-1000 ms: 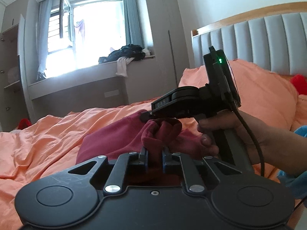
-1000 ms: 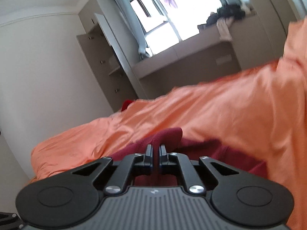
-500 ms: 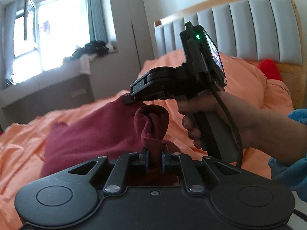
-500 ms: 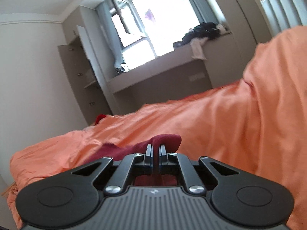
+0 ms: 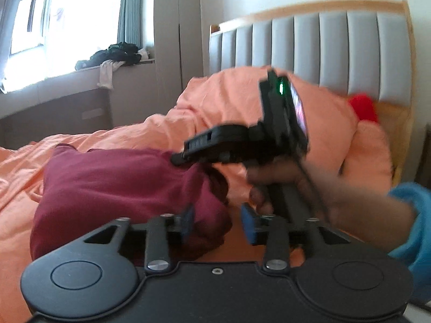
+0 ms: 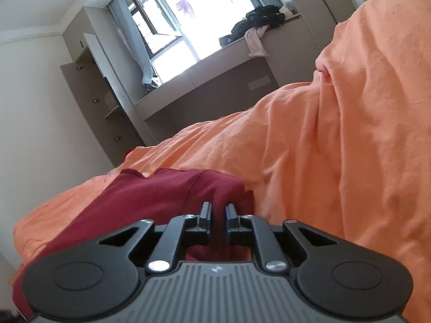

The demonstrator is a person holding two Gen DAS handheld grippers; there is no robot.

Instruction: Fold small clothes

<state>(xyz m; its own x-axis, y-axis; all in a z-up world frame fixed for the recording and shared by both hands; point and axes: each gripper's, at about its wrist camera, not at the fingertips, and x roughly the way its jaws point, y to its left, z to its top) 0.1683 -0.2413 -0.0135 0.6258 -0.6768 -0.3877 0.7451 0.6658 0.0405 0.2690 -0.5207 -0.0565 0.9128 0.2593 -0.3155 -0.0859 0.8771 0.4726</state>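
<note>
A dark red garment (image 5: 115, 188) lies bunched on the orange bedsheet (image 5: 221, 99). My left gripper (image 5: 218, 222) is open, its blue-padded fingers spread, and the garment's folded edge lies between them, not pinched. My right gripper (image 6: 218, 215) still holds a fold of the same garment (image 6: 161, 196) between nearly closed fingers. In the left wrist view the right gripper (image 5: 177, 158) shows from the side, held by a hand, above the garment.
A grey padded headboard (image 5: 323, 45) stands behind a mound of orange bedding. A red item (image 5: 362, 106) lies by the headboard. A window ledge with dark clothes (image 6: 258, 23) and an open wardrobe (image 6: 91, 86) are across the room.
My left gripper has opened and let go of the garment's fold. Both grippers have come down lower, and the garment now rests on the bed. The right fingers have parted slightly.
</note>
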